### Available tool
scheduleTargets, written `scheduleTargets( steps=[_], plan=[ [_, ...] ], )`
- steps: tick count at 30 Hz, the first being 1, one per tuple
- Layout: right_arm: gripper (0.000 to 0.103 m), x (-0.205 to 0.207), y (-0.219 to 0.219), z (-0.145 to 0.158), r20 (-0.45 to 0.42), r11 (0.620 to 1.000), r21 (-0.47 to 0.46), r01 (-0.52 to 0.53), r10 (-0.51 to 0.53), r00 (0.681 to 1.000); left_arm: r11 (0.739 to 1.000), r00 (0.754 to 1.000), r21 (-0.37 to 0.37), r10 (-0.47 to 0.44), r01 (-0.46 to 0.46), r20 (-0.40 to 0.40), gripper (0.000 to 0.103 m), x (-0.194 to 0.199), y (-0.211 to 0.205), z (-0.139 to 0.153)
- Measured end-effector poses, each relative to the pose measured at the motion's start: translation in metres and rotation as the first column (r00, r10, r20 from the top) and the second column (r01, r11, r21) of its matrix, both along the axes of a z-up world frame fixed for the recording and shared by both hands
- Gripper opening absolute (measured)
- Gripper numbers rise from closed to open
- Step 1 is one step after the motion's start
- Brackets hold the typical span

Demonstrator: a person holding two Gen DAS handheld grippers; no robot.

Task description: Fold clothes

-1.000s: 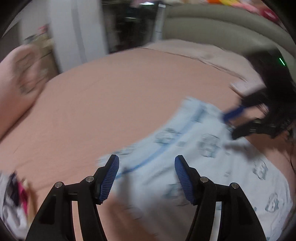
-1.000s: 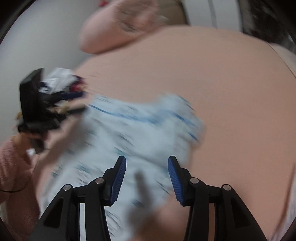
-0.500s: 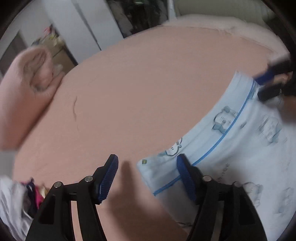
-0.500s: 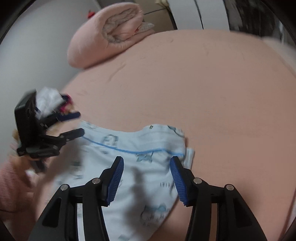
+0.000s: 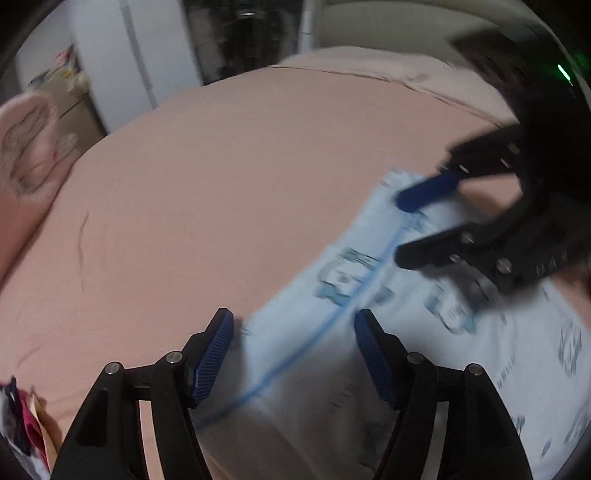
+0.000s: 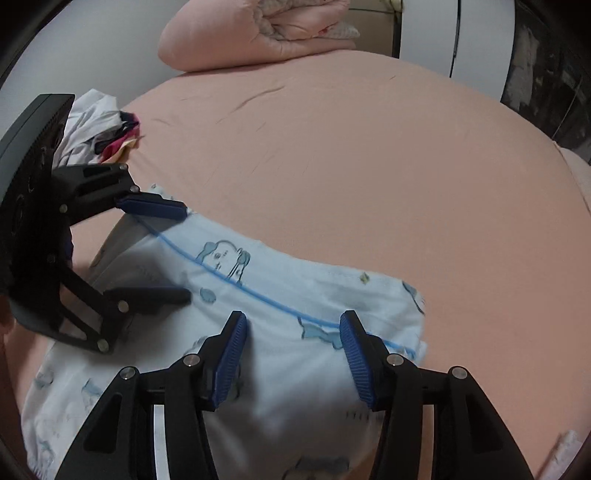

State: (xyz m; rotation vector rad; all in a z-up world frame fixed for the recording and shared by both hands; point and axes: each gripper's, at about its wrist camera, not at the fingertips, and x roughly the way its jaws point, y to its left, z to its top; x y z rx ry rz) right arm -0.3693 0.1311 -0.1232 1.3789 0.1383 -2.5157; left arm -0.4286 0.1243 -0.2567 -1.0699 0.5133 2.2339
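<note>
A light blue garment with cartoon prints and a blue stripe lies spread on the pink bed sheet. My left gripper hovers over the garment's striped edge. Its jaws are opening, with the cloth under the gap and no pad pressing on it. My right gripper appears blurred at the right, fingers apart over the same edge. In the right wrist view the right gripper stands open above the garment near its right corner. The left gripper straddles the left end.
A rolled pink quilt lies at the far end of the bed sheet. A heap of mixed clothes sits at the left edge. White cupboard doors and a beige headboard stand beyond the bed.
The garment, blurred and in motion a second ago, now lies flat on the sheet. Both grippers have come down along its striped edge, and the left jaws stand slightly wider.
</note>
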Motion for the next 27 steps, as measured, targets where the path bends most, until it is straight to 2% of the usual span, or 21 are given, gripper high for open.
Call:
scheduleTargets(
  steps=[2,3,5,6,7,9,10,11,13,14,16,18,20,22,23,26,27],
  plan=[
    [0.052,-0.005,-0.001,0.008,-0.054,0.997,0.003,0.071,-0.071,0.996,0.997,0.998,0.057,0.055,-0.057,0.043,0.068,-0.016,-0.009,0.002],
    [0.052,-0.006,0.001,0.012,-0.081,0.994,-0.004,0.107,-0.107,0.991,0.995,0.995,0.058,0.08,-0.083,0.051,0.069,-0.022,-0.011,0.002],
    [0.052,-0.009,0.01,0.021,-0.097,0.983,-0.04,0.181,-0.184,0.978,0.995,0.995,0.022,0.093,-0.094,0.025,0.069,-0.003,-0.007,0.0],
    [0.052,-0.008,0.013,0.022,-0.079,0.981,-0.062,0.182,-0.187,0.979,0.996,0.996,0.041,0.083,-0.084,0.018,0.068,0.003,-0.005,0.004],
    [0.052,-0.005,0.014,0.023,-0.051,0.983,-0.085,0.164,-0.169,0.984,0.994,0.998,0.093,0.05,-0.052,0.027,0.068,0.011,-0.003,0.009],
    [0.052,0.001,0.011,0.024,-0.01,0.986,-0.118,0.118,-0.12,0.993,0.979,0.995,0.195,-0.075,0.061,0.063,0.068,0.022,0.001,0.028],
    [0.052,0.006,0.001,0.024,-0.01,0.991,-0.112,0.076,-0.078,0.997,0.979,0.993,0.185,-0.1,0.088,0.055,0.068,0.029,0.007,0.03],
    [0.052,0.009,-0.008,0.022,-0.012,0.994,-0.096,0.052,-0.054,0.998,0.986,0.995,0.141,-0.091,0.086,0.031,0.068,0.034,0.014,0.029],
    [0.052,0.01,-0.018,0.015,-0.012,0.997,-0.06,0.041,-0.042,0.999,0.998,0.999,0.046,-0.034,0.034,-0.015,0.068,0.034,0.022,0.023],
    [0.052,0.007,-0.018,0.01,0.001,0.997,-0.045,0.065,-0.066,0.998,0.999,1.0,0.031,0.008,-0.007,-0.022,0.068,0.029,0.019,0.02],
    [0.052,0.0,-0.012,0.003,0.013,0.993,-0.015,0.116,-0.116,0.993,0.994,0.994,0.027,0.107,-0.106,-0.009,0.068,0.014,0.005,0.011],
    [0.052,0.019,0.004,0.007,0.009,0.991,-0.008,0.133,-0.133,0.991,0.986,0.987,0.062,0.156,-0.158,0.024,0.068,0.006,-0.01,0.006],
    [0.052,0.029,0.016,0.012,0.007,0.991,0.004,0.131,-0.131,0.991,0.984,0.986,0.08,0.16,-0.162,0.037,0.068,0.011,-0.015,0.004],
    [0.052,0.034,0.019,0.015,0.003,0.985,0.068,0.161,-0.161,0.987,0.992,0.993,0.055,0.114,-0.115,0.013,0.068,0.026,-0.01,0.002],
    [0.052,0.038,0.02,0.018,0.007,0.984,0.054,0.171,-0.171,0.985,0.993,0.995,0.053,0.104,-0.105,0.004,0.068,0.036,-0.014,0.002],
    [0.052,0.055,0.026,0.028,0.046,0.978,-0.129,0.167,-0.162,0.986,0.994,0.995,0.057,0.095,-0.095,0.001,0.068,0.057,-0.026,0.002],
    [0.053,0.06,0.023,0.028,0.063,0.975,-0.156,0.16,-0.152,0.986,0.993,0.995,0.052,0.101,-0.101,-0.002,0.068,0.058,-0.028,0.002]
  ],
)
